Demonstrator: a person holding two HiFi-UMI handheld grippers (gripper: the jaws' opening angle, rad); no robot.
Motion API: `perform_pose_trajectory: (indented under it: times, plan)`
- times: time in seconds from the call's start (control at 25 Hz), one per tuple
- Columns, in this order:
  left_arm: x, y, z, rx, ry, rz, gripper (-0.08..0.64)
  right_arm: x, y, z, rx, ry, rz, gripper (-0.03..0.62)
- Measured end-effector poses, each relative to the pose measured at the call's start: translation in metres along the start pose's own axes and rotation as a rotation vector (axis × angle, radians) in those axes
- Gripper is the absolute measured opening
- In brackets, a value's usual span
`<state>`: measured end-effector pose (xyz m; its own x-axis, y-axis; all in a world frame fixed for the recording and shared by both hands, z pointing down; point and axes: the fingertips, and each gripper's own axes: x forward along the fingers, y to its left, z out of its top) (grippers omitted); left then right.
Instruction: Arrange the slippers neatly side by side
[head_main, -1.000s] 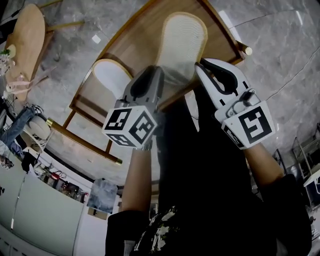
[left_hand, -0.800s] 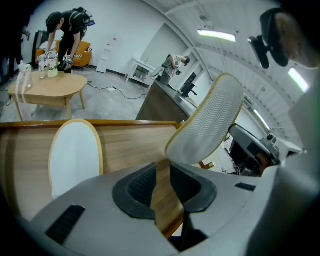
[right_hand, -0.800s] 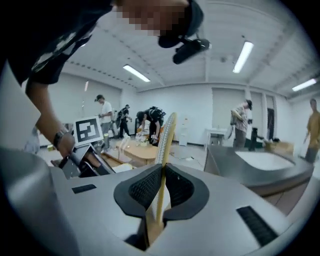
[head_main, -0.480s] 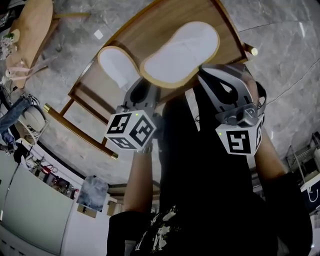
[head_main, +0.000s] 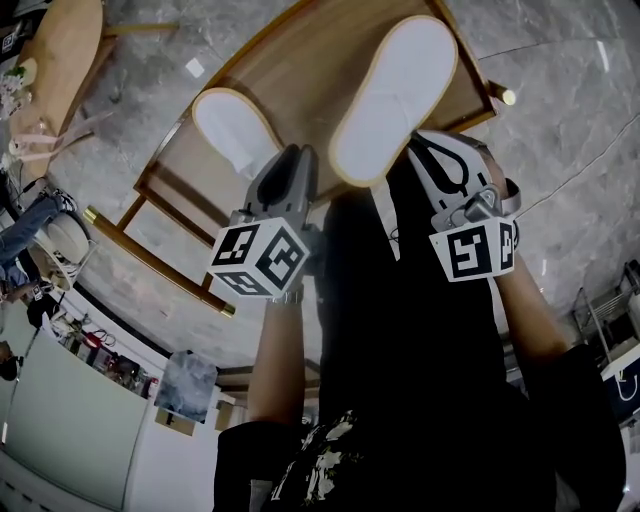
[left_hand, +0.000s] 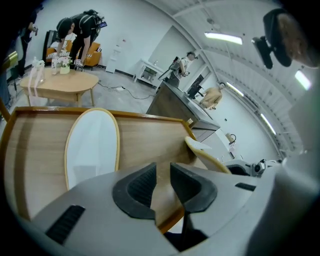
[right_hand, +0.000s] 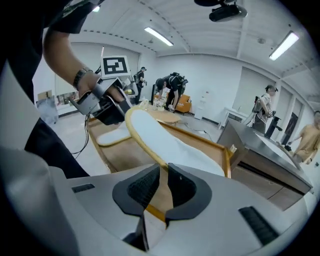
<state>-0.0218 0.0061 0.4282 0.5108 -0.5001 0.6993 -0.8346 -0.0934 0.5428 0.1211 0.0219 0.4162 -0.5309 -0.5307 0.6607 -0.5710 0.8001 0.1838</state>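
Note:
Two white slippers with tan rims are on the wooden table (head_main: 300, 70). The left slipper (head_main: 235, 130) (left_hand: 92, 145) lies flat. My left gripper (head_main: 290, 165) (left_hand: 162, 172) hovers just right of it over the table's near edge, open and empty. The right slipper (head_main: 395, 95) (right_hand: 165, 137) tilts up with its pale face showing and its heel towards me. Its heel rim sits between the tips of my right gripper (head_main: 418, 148) (right_hand: 163, 172). Those jaws are opening, and a gap shows beside the rim. The raised edge of the right slipper (left_hand: 207, 155) shows in the left gripper view.
The table has a raised tan lip (right_hand: 227, 155) and stands on a marble floor (head_main: 560, 90). A small oval table (head_main: 55, 70) (left_hand: 55, 82) stands to the left. People (left_hand: 75, 30) and a counter (left_hand: 175, 105) are farther back. My left gripper's marker cube (right_hand: 115, 65) shows in the right gripper view.
The right slipper swung from lying crosswise to pointing away from me, beside the left one. My right gripper followed its heel round and its jaws have parted. The left gripper barely moved.

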Motion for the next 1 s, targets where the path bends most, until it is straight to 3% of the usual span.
perform_pose_trajectory:
  times: [0.28,0.52,0.72,0.8,1.0]
  plan:
    - [0.007,-0.003,-0.003,0.04,0.048,-0.007,0.084,0.0,0.0,-0.026,0.109,0.078,-0.053,0.023]
    - [0.023,-0.013,-0.012,0.112,0.137,-0.037,0.092,-0.008,-0.015,-0.036,0.348,0.031,-0.153,0.023]
    - [0.037,-0.022,-0.017,0.27,0.207,-0.013,0.077,-0.018,-0.026,-0.032,0.648,-0.063,-0.212,0.013]
    - [0.041,-0.026,-0.013,0.359,0.202,-0.004,0.016,-0.02,-0.034,-0.024,0.724,-0.121,-0.25,0.005]
    - [0.061,-0.041,-0.016,0.572,0.255,0.004,0.003,-0.021,-0.047,-0.012,0.86,-0.216,-0.288,0.005]
